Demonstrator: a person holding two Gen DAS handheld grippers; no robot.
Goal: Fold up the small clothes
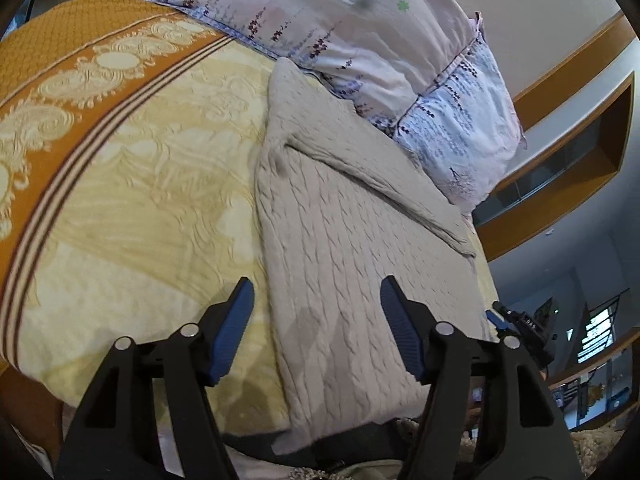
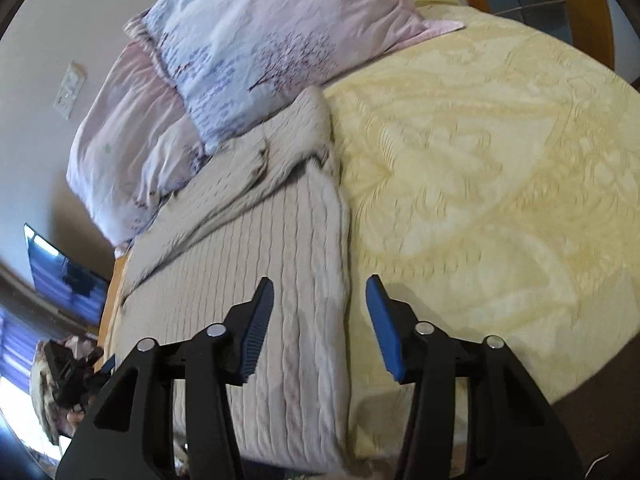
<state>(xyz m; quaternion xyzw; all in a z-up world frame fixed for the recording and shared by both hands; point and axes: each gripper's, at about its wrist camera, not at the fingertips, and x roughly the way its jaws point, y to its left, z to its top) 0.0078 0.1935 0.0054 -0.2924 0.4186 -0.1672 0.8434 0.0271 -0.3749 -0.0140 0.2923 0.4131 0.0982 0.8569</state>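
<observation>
Sweater [image 1: 352, 264] = beige cable-knit, lying flat on the yellow bedspread [image 1: 132, 216], far end touching the floral pillow [image 1: 340, 40]; one sleeve already lies diagonally across the body, so it's partly folded, lengthwise edges roughly straight. Going L to R rel. to the sweater: left gripper [image 1: 316, 304] hovers over the near end by its left edge, jaws spread, nothing between the pads, left finger over bedspread, right finger over knit. Right gripper [image 2: 320, 304] straddles the sweater's right edge at the near end, jaws also apart w/ nothing pinched; the fabric edge runs under the gap, contact not confirmed, pics are blurry. Judgement: step in hand = grab both near corners and fold the hem end up toward the pillow. To do it well: drop both grippers low enough that the lower pad slides under all layers, not just the top one; pinch right at the corners, symmetric about the sweater's centreline; lift only a little, carry both at the same rate so the fold line stays square; stop short of the pillow so the collar end isn't buried. Risk: thick knit slips from a shallow pinch, or the loose sleeve drags out of place.
</observation>
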